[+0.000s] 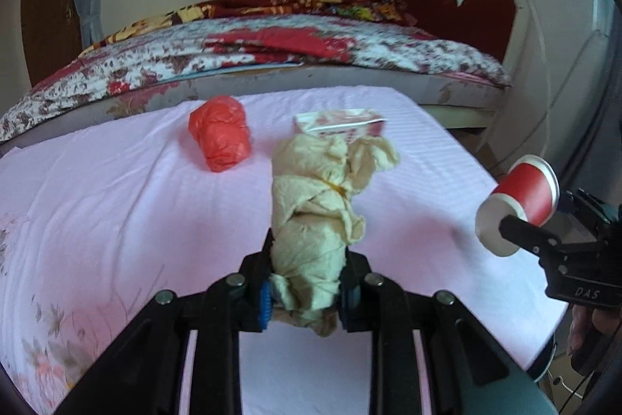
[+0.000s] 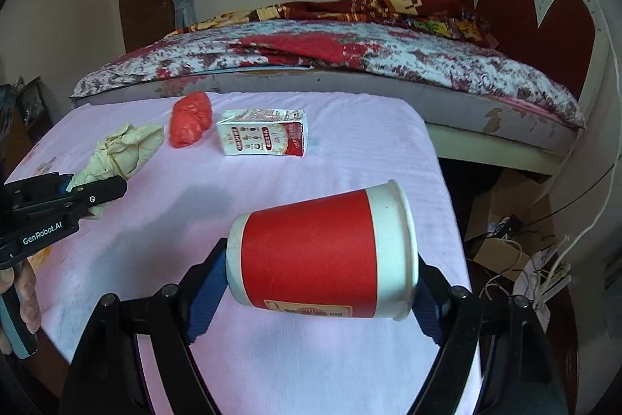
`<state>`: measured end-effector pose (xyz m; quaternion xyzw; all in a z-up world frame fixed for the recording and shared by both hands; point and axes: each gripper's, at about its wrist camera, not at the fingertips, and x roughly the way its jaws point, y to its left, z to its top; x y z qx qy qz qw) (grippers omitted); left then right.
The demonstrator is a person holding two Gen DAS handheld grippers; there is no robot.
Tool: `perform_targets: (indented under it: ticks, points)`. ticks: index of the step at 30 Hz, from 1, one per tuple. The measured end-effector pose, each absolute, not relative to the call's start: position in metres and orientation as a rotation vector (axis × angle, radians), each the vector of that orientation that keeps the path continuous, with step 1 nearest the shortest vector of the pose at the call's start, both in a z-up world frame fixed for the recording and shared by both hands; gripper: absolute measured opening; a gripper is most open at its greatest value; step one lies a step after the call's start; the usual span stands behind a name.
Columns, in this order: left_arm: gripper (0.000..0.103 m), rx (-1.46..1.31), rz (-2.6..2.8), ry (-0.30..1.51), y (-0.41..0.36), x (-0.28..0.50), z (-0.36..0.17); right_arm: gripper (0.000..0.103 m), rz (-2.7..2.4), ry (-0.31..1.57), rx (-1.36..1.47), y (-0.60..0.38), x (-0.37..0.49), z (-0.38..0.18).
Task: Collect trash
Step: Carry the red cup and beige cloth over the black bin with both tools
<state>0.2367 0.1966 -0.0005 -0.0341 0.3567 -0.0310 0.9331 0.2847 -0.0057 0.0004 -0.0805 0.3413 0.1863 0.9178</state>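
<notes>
Left wrist view shows the left gripper (image 1: pixel 307 282) clamped narrowly on a crumpled beige cloth wad (image 1: pixel 318 220), lifted over the pink-covered table (image 1: pixel 116 201). Beyond the wad on that table lie a scrunched red plastic bag (image 1: pixel 219 139) and, to the right of the bag, a small white-and-red carton (image 2: pixel 264 137). Right of the wad, the right gripper (image 2: pixel 322 290) holds a red paper cup (image 2: pixel 322 251) sideways, its jaws spread wide against the cup's base and rim, above the table's right part.
</notes>
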Motion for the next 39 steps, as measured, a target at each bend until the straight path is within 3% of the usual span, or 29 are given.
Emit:
perform_targets:
  ticks: [16, 39]
  points:
    - [0.026, -0.069, -0.195, 0.706, 0.126, 0.155, 0.01, 0.084, 0.356, 0.645, -0.188, -0.07, 0.167, 0.03]
    - [0.026, 0.034, -0.365, 0.752, 0.011, 0.124, 0.0, 0.084, 0.201, 0.669, -0.088, -0.207, 0.114, 0.012]
